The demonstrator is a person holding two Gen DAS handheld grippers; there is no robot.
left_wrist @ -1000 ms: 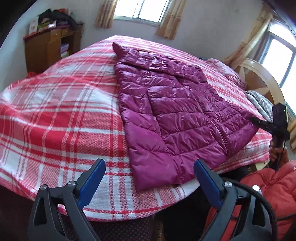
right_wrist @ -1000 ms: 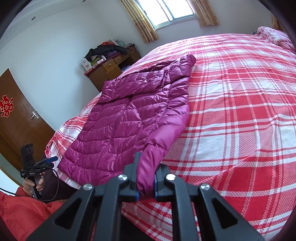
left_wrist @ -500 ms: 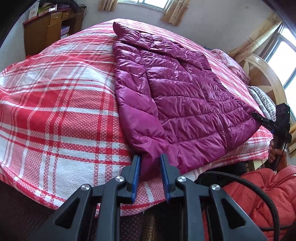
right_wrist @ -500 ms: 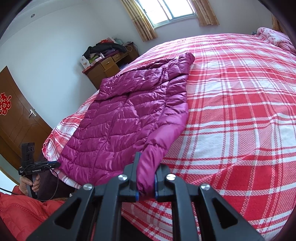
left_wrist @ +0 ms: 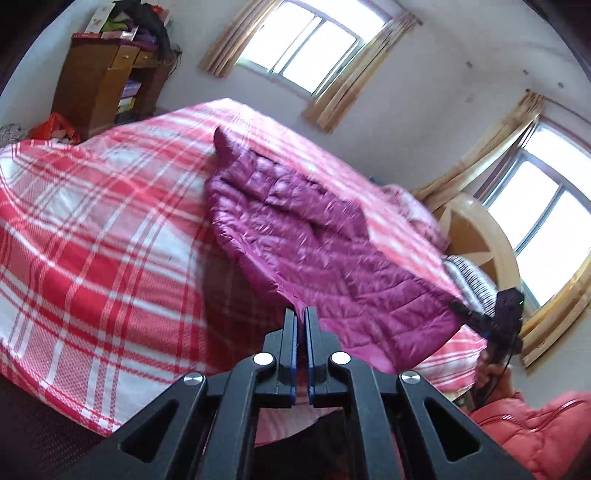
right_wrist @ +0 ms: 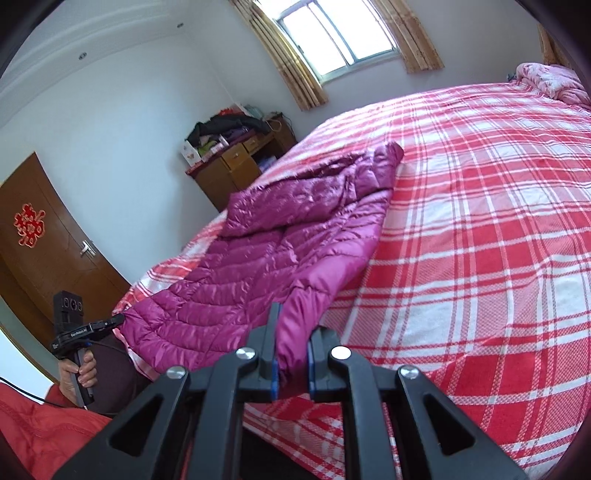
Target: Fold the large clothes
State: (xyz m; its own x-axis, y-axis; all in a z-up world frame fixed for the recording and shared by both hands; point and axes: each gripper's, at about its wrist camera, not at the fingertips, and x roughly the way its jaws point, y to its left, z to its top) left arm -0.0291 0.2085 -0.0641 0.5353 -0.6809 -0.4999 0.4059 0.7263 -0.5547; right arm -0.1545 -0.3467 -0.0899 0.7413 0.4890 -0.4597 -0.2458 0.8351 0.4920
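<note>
Both grippers are clamped on the purple down jacket (left_wrist: 314, 258), one at each lower corner. Seen through its own camera, the left gripper (left_wrist: 301, 325) has its 2 blue-padded fingers (left_wrist: 293, 343) pressed almost together, with only a thin edge of the jacket's hem pinched between them. The right gripper (right_wrist: 291, 343) stands a little wider, its jaws nipping a thicker fold of the shiny fabric at the cuff of the sleeve (right_wrist: 295, 332), which bulges up between the pads.

From the jacket outward: it lies spread on the red-and-white plaid bedspread (left_wrist: 92, 240), its near end lifted off the cover where the grippers hold it, its far end with the hood (left_wrist: 221, 142) still resting on the bed. In the left wrist view the picture is blurred and tilted. Beyond the jacket's hood end stands a wooden cabinet (right_wrist: 240, 166) against the wall, with clothes and boxes heaped on top. Past that, curtains (right_wrist: 291, 74) hang beside a bright window (right_wrist: 347, 33). To the jacket's far side in the right wrist view a pink quilt (right_wrist: 546, 81) sits at the head of the bed.

Near the jacket's hem a person's hand (right_wrist: 79, 373) grips the handle of the other gripper, with a red padded sleeve (right_wrist: 40, 435) below it. A brown door (right_wrist: 40, 258) stands behind.
</note>
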